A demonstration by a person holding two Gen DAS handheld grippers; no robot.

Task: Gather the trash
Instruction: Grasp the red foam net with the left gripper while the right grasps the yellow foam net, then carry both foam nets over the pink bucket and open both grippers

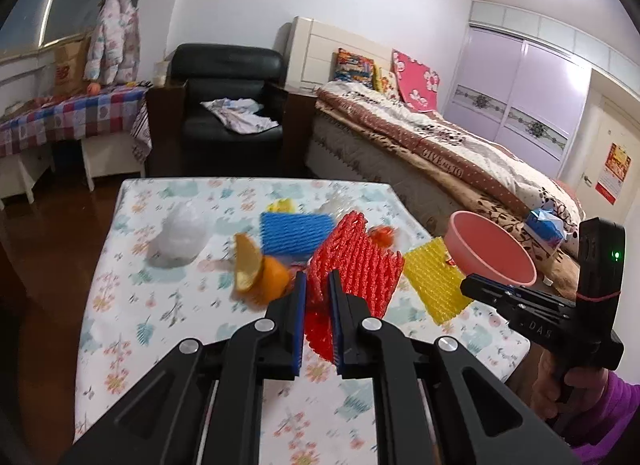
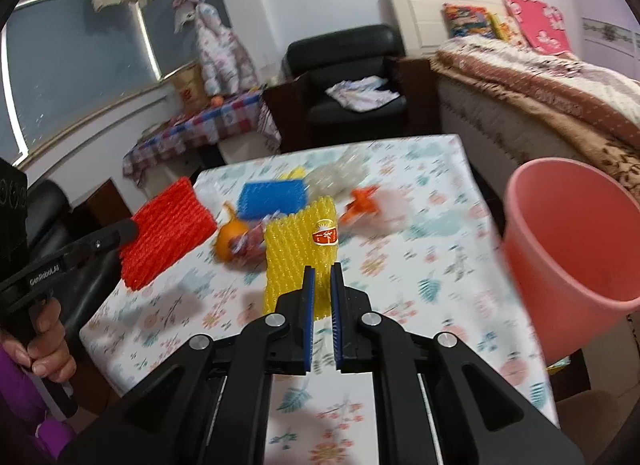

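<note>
Upright, red foam net (image 1: 352, 265) lengthwise in left tongs (image 1: 318, 285), clamped.

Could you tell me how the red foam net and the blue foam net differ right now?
The red foam net is clamped between the left gripper pads and lifted off the table; the blue foam net lies flat on it, untouched. The red foam net hangs bent and looks larger, being nearer the camera; the blue foam net lies further back. Both are ribbed mesh fruit sleeves.

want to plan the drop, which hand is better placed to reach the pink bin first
Right: its gripper holds the yellow net with the pink bin close beside it; the left gripper with the red net is farther.
</note>
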